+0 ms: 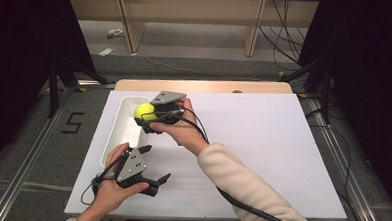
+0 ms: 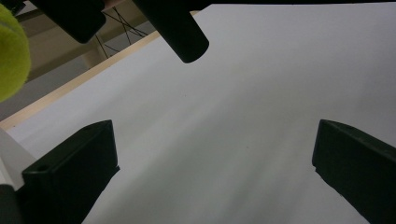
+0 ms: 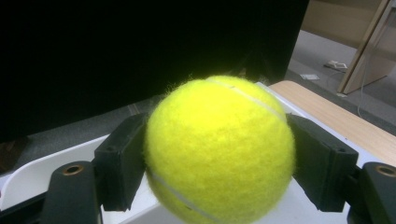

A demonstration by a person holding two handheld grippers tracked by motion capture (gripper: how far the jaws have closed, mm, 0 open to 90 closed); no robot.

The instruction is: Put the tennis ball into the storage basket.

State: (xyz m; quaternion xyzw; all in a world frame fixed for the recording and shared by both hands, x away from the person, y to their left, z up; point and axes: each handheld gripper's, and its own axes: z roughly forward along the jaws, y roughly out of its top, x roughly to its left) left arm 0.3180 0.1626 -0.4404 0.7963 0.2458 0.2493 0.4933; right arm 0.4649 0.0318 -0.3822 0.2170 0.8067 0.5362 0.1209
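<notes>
— Nearest the high camera, what sits low?
— My left gripper, jaws spread wide, empty, over the white board.
— And its own view?
— Same bare board between them.
— Your right?
— My right gripper clamps the tennis ball (both sides pressed), above the white tray.

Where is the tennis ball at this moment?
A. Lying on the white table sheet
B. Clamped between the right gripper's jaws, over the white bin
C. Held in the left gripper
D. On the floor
B: the tennis ball sits pinched in the right gripper above the white bin.
</notes>
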